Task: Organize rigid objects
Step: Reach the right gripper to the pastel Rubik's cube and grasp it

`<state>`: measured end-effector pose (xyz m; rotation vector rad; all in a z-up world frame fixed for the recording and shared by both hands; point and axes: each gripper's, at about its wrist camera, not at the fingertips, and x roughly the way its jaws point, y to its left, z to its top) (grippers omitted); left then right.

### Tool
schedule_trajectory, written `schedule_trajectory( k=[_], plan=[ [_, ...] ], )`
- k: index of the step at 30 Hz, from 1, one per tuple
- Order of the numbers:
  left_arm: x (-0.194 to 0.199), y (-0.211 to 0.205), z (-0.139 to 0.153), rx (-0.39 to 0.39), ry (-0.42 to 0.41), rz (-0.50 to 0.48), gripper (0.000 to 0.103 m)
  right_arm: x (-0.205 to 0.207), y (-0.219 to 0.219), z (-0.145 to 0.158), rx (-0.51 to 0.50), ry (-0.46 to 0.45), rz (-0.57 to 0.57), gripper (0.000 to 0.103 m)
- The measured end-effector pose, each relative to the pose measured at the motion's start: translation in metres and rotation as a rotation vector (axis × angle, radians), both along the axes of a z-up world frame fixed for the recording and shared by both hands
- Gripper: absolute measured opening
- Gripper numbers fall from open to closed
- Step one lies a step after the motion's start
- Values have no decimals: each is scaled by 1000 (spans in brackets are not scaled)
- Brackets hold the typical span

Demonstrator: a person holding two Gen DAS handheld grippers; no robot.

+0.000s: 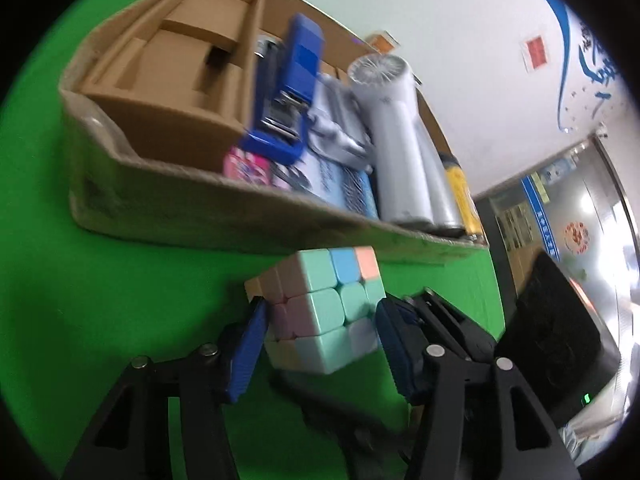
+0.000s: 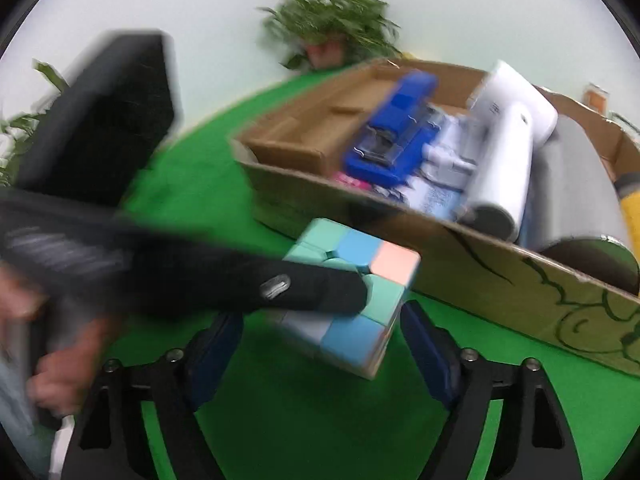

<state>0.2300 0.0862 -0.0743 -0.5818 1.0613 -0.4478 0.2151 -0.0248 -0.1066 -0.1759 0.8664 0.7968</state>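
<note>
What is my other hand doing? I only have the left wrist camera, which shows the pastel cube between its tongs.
Observer: The right tongs are open. Their pads sit either side of the cube at its near corner and don't touch it.
Operator: Is there anything beyond the box that I'm missing?
Observer: A potted plant stands behind the cardboard box.
Operator: Is the box front plain?
Observer: No, there is a dark line drawing on its front wall toward the right end.
</note>
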Motion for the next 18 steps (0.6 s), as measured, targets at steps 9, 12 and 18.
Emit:
schedule_trajectory(
  k=[9,12,18],
  plan=[
    [-44,-40,1,5,47,-61,55,-51,-51,12,11,71,50,70],
    [-47,-36,0,3,86,-13,58,-46,-55,10,-34,45,37,70],
    [-39,-35,-16,-78,162,-16,72,-39,-34,-10,-134,61,88,66]
  ],
)
